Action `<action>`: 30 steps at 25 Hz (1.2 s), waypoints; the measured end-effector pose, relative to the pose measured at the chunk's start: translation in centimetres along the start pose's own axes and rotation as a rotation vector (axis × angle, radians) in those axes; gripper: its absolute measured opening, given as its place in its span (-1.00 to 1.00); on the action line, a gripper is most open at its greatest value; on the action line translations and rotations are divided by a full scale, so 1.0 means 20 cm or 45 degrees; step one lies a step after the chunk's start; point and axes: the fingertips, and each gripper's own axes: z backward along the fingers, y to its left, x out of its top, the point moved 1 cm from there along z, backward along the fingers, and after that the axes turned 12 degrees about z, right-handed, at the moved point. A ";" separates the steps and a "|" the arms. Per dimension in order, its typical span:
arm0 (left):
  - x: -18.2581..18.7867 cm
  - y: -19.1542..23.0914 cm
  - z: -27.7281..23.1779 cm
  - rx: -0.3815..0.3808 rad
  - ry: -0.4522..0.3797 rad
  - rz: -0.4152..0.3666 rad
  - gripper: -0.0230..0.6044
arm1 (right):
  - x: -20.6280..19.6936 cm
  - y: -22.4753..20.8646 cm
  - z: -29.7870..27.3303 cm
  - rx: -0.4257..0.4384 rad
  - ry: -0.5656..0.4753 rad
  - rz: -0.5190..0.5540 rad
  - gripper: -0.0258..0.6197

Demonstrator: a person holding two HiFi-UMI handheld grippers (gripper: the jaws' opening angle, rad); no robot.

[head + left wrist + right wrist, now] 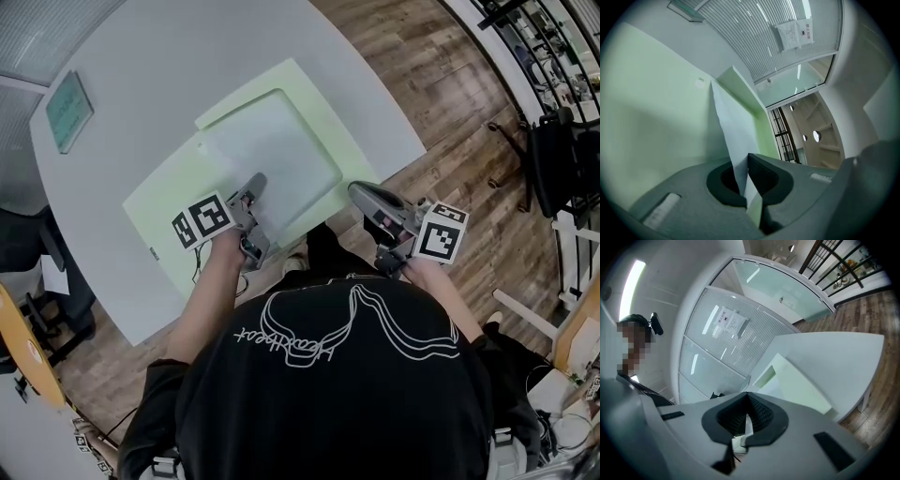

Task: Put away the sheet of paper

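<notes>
Head view: my left gripper [254,183] clamps shut on the near edge of the sheet of paper [277,145], which stretches away across the green folder [159,211].

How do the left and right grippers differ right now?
The left gripper is clamped on the sheet of paper; the right gripper grips nothing. The left sits over the green folder; the right hovers at the table edge. Both have jaws together.
</notes>
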 end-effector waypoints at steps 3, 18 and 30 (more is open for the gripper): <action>0.00 -0.01 -0.03 0.008 -0.002 -0.011 -0.89 | 0.00 -0.02 0.00 -0.004 -0.001 -0.006 -0.89; -0.02 -0.01 -0.10 0.121 0.035 -0.190 -0.89 | -0.01 -0.07 0.00 -0.008 -0.008 -0.054 -0.89; -0.02 -0.02 -0.10 0.415 -0.097 -0.504 -0.09 | -0.02 -0.06 -0.01 0.012 -0.008 -0.070 -0.89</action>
